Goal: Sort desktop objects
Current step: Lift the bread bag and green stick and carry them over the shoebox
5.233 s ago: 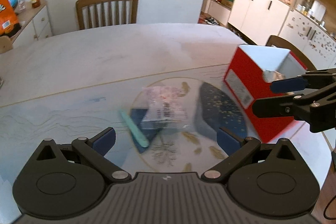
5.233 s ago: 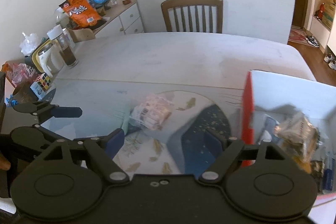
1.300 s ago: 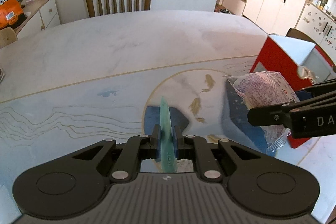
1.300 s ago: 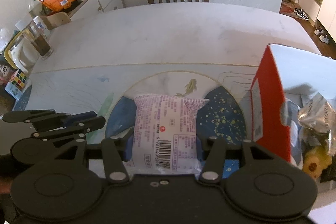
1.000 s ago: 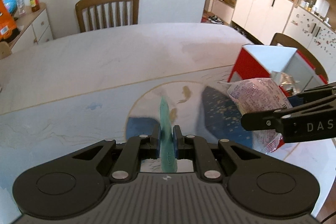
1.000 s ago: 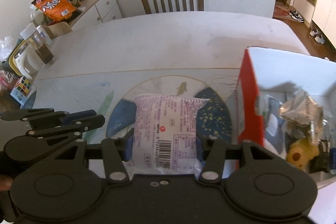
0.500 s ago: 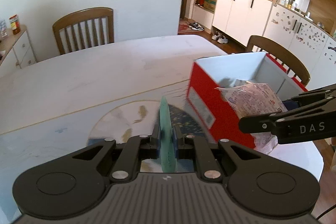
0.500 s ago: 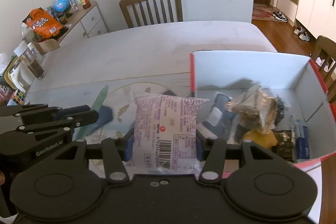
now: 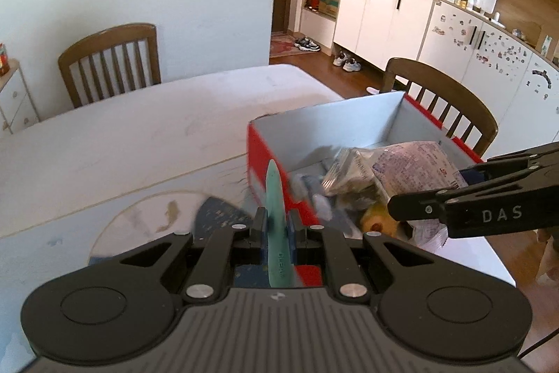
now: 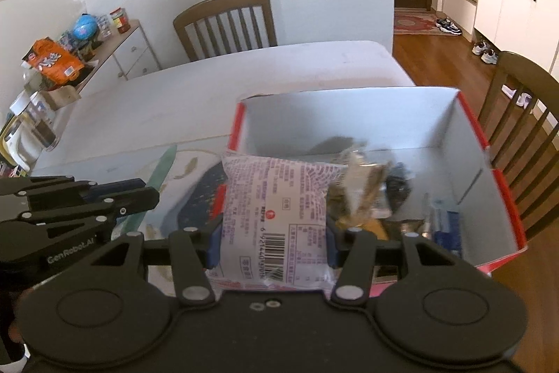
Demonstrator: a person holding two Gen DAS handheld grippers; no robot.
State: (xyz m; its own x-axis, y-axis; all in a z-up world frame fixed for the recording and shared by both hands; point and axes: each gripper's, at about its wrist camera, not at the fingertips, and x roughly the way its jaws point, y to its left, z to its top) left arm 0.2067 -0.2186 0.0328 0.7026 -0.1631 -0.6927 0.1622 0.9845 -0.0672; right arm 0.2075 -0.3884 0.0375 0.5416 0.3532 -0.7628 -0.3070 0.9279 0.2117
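Note:
My left gripper (image 9: 276, 226) is shut on a slim teal stick (image 9: 276, 198) that points up and forward, just at the near left wall of the red box (image 9: 258, 159). My right gripper (image 10: 270, 243) is shut on a white and pink snack packet (image 10: 276, 201) with a barcode, held over the left part of the red box (image 10: 503, 191). The box has white inner walls and holds several wrapped items. In the left wrist view the right gripper (image 9: 464, 194) comes in from the right with the snack packet (image 9: 408, 166) above the box. In the right wrist view the left gripper (image 10: 139, 191) and teal stick (image 10: 160, 173) show at left.
The box stands on a pale table (image 9: 122, 142) with a fish-patterned mat (image 9: 153, 219). Wooden chairs stand at the far side (image 9: 108, 62) and beside the box (image 9: 440, 100). A sideboard with snack bags and jars (image 10: 70, 58) and a kettle (image 10: 28, 131) lie at left.
Both grippers have moved right with their loads, from over the fish mat to the red box. The snack packet now hangs over the box and the teal stick reaches its left wall.

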